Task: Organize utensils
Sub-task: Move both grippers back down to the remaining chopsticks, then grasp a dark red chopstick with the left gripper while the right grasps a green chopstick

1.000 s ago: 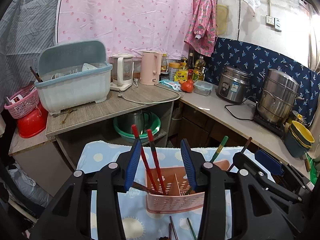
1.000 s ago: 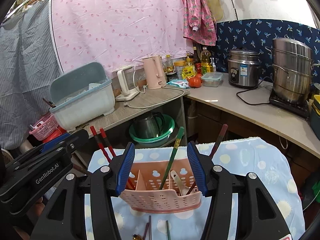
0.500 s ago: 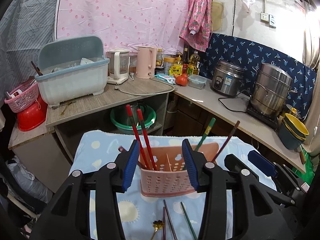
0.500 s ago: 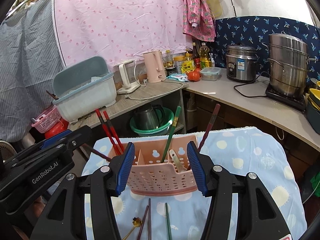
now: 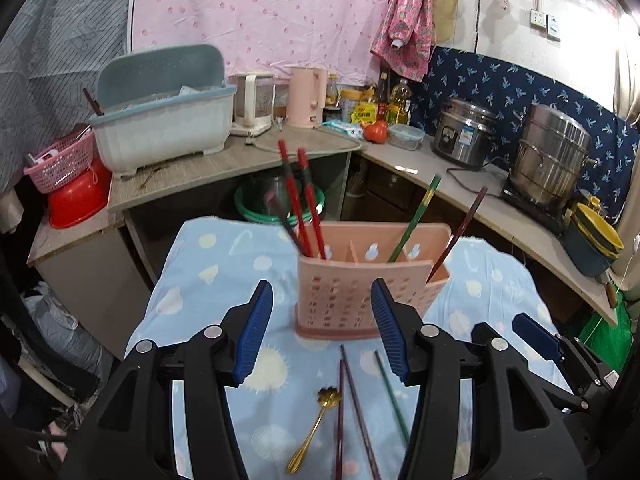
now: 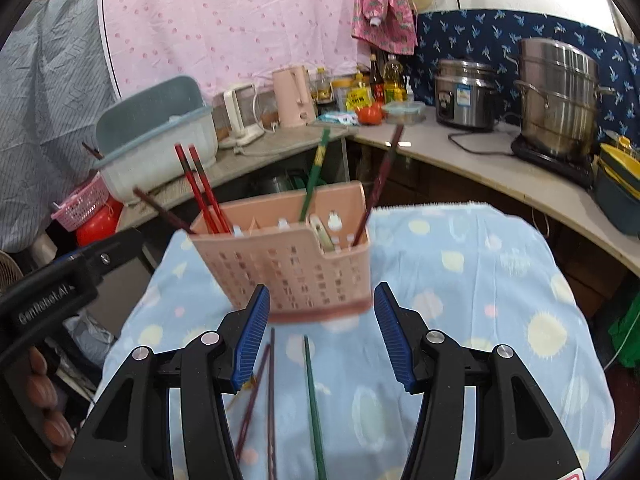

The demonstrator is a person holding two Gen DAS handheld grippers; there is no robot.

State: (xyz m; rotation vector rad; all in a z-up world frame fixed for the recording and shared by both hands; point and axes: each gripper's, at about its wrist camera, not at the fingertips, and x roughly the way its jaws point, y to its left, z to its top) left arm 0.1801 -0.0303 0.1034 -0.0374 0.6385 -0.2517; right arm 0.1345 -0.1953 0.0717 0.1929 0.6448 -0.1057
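Note:
A pink perforated utensil holder [image 5: 360, 280] [image 6: 288, 264] stands on the blue spotted cloth [image 5: 208, 280]. It holds two red chopsticks [image 5: 300, 200], a dark chopstick, a green chopstick [image 5: 414, 220] and a brown one [image 5: 460, 232]. On the cloth in front lie a gold spoon [image 5: 316, 428], two dark chopsticks [image 5: 344, 408] and a green chopstick [image 5: 390, 392] [image 6: 312, 400]. My left gripper [image 5: 322, 332] is open and empty above them. My right gripper [image 6: 320, 332] is open and empty, just short of the holder.
Behind the table a counter [image 5: 224, 164] carries a blue dish rack [image 5: 160, 120], kettles, bottles, a rice cooker [image 5: 464, 136] and a steel pot [image 5: 552, 156]. A pink basket and red bowl [image 5: 76, 196] sit at left. Green basins stand under the counter.
Both grippers have drawn back and up from the holder. The spoon and loose chopsticks on the cloth have come into view. Both stay open.

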